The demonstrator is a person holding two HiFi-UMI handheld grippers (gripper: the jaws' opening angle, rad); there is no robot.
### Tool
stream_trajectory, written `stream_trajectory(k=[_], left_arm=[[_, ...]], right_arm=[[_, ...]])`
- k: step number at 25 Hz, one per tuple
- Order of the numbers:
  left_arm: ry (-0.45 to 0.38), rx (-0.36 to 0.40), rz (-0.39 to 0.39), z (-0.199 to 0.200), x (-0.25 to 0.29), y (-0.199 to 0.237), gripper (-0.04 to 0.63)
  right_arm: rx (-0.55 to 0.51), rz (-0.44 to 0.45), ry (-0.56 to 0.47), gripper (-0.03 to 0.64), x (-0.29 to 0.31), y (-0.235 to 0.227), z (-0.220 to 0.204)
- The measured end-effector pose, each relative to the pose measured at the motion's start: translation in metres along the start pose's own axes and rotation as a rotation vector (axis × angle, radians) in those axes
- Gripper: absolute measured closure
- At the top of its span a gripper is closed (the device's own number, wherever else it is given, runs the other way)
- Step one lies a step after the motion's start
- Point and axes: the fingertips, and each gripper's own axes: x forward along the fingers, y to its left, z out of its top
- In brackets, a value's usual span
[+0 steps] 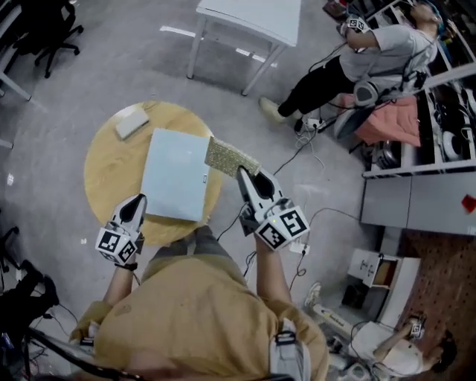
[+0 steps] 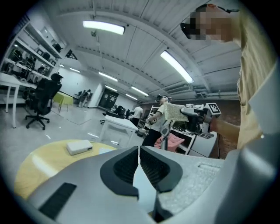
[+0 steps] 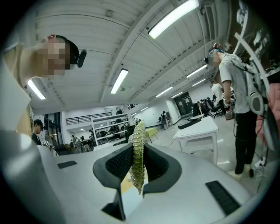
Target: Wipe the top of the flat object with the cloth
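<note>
A pale blue flat board (image 1: 176, 174) lies on the round wooden table (image 1: 104, 160). My right gripper (image 1: 244, 174) is shut on a yellow-green cloth (image 1: 231, 156) and holds it in the air just past the board's right edge. In the right gripper view the cloth (image 3: 138, 154) stands on edge, pinched between the jaws. My left gripper (image 1: 137, 206) hovers at the board's near left corner, its jaws shut with nothing between them. In the left gripper view the cloth (image 2: 173, 112) shows far off, held by the right gripper.
A small white box (image 1: 132, 121) sits at the table's far left. A white table (image 1: 253, 18) stands beyond. A person (image 1: 357, 63) leans by shelves at the right. Cables (image 1: 309, 145) run over the floor, and an office chair (image 1: 44, 30) is at the far left.
</note>
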Motion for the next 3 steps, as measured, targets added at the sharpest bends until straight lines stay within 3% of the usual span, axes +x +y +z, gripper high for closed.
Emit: stream_trajectory(k=[3], left_arm=[[0.037, 0.02, -0.065, -0.016, 0.017, 0.005, 0.58]], right_arm=[[0.013, -0.057, -0.038, 0.557, -0.014, -0.001, -0.004]])
